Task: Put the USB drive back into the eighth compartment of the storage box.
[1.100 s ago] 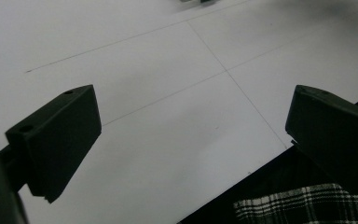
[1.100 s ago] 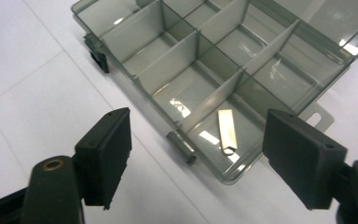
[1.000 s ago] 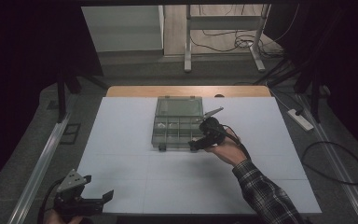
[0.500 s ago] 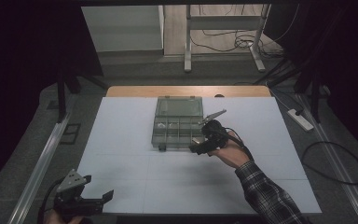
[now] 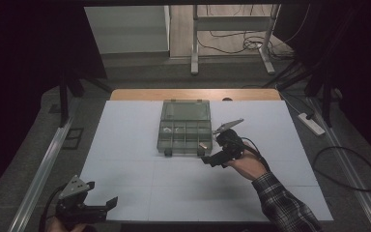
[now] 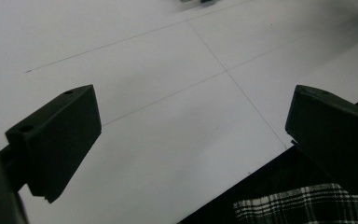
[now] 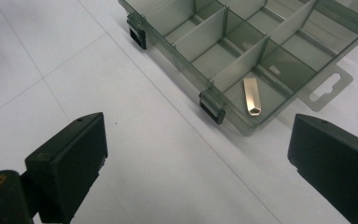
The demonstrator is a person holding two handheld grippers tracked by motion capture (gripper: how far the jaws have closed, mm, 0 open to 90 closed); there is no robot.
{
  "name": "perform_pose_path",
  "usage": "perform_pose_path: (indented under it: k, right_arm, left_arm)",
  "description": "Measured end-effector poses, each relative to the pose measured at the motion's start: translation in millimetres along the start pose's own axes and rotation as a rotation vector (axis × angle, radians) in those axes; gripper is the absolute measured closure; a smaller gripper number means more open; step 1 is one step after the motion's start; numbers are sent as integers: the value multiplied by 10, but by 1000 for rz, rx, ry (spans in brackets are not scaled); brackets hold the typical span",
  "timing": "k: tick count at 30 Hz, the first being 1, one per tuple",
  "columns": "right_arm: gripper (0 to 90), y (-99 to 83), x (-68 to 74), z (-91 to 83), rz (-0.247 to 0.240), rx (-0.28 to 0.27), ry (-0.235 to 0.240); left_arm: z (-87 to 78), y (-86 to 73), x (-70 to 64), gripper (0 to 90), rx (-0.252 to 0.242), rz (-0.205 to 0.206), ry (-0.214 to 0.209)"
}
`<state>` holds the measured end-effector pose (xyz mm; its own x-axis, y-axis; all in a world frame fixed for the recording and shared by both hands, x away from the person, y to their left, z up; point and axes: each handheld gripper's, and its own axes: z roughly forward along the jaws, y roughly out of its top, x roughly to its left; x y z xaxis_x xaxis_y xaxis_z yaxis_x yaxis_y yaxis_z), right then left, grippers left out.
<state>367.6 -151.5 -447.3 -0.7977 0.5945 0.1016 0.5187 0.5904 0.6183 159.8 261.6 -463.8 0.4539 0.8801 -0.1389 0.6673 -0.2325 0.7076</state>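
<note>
1. A clear compartment box [image 5: 185, 126] sat open near the middle of the white worktop [image 5: 125, 145], lid flipped back toward 12 o'clock.
2. The right gripper [image 5: 211, 159] hovered just off the box's 4 o'clock corner, jaws spread wide with nothing in them.
3. Through the right gripper view, a small silvery metal tab [image 7: 251, 96] lay in the corner compartment, next to one of the black latches [image 7: 213, 108].
4. The left gripper [image 5: 104, 204] hung down at 7 o'clock by the worktop's near edge, well apart from the box, jaws also wide open and empty.
5. A plaid sleeve [image 5: 282, 205] covered the right forearm.
</note>
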Motion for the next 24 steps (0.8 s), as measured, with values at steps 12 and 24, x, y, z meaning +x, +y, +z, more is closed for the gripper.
perform_pose_path:
  k: [12, 24]
  right_arm:
    - [39, -181, 33, -125, -22, -2, -14]
    - [31, -385, 36, -270, -9, -11, -18]
  left_arm:
    - [-2, 0, -2, 36, 0, 1, 2]
    - [-1, 0, -3, 36, 1, 1, 4]
